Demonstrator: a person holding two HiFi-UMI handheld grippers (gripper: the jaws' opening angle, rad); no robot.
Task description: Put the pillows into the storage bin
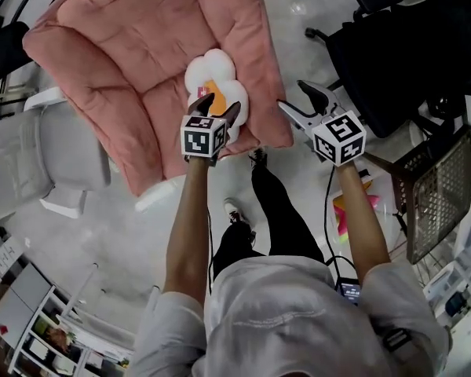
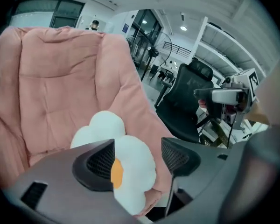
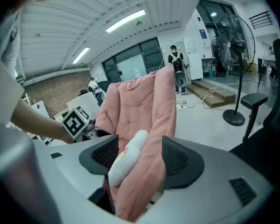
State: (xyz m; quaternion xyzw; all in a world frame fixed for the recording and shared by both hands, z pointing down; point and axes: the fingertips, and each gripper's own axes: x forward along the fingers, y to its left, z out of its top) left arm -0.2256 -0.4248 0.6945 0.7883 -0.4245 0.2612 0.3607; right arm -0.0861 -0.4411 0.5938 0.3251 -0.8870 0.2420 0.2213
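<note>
While both grippers have their jaws spread, the white flower-shaped plush pillow with an orange centre (image 1: 216,73) lies on the pink quilted cushion (image 1: 133,61), near its right edge. The left gripper (image 1: 218,107) hovers over the pillow's near side, released; the pillow shows between its jaws, pads not pressing. The right gripper (image 1: 293,96) is just off the cushion's right edge, released and empty.

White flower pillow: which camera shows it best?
The left gripper view: the white flower pillow sits close and face-on, petals plain. The head view shows it small, partly behind the left gripper; the right gripper view shows it edge-on.
</note>
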